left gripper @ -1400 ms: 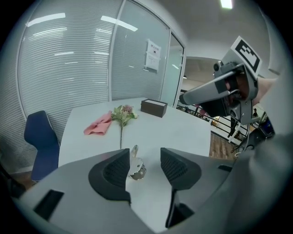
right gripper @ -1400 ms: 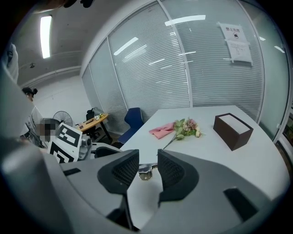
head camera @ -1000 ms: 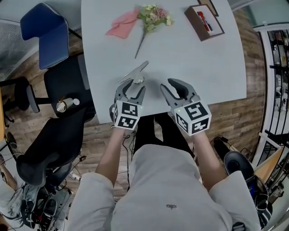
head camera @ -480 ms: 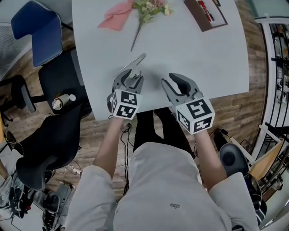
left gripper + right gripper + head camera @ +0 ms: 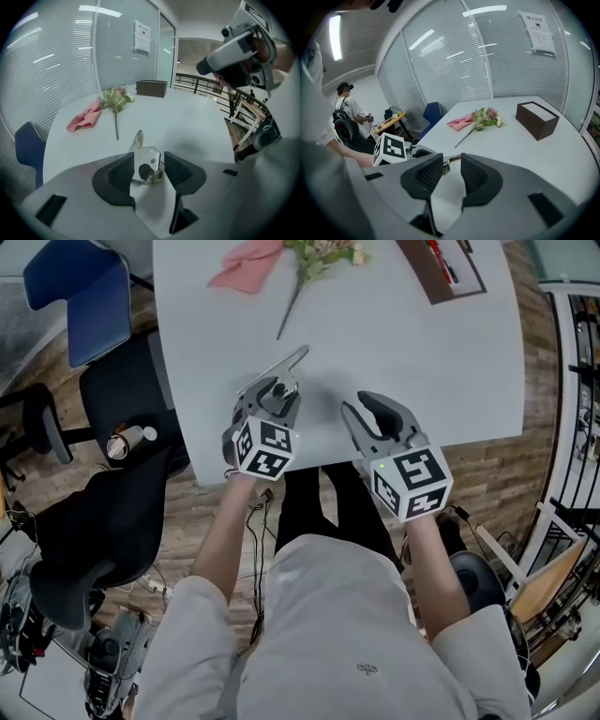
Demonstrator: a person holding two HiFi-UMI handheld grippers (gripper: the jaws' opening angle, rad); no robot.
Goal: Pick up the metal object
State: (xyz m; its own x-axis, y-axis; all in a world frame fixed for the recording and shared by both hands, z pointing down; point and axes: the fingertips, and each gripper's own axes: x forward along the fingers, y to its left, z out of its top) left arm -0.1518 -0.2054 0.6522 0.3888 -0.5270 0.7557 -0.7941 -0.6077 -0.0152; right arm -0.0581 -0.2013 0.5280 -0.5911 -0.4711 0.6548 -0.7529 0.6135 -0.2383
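The left tongs (image 5: pixel 275 396) stand open astride the shiny flat metal object with a long handle (image 5: pixel 149 155), which lies near the white table's (image 5: pixel 422 352) seven-o'clock edge. Best to settle both pads squarely against its body before squeezing. At three o'clock, the right tongs (image 5: pixel 451 164) hang open and empty.

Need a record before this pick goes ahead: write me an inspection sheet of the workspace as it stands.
Surface: white table, smooth.
Job's things: silver metal object with a long handle, lying near the front edge.
Clutter: pink cloth, flower sprig, brown box, all at the far side.
Grippers: left gripper jaws apart, straddling the metal object; right gripper open, just narrowed slightly, nothing between.
Cables: thin black cable under the left forearm.
Surroundings: blue chair, black chair bearing a small container, wood floor.
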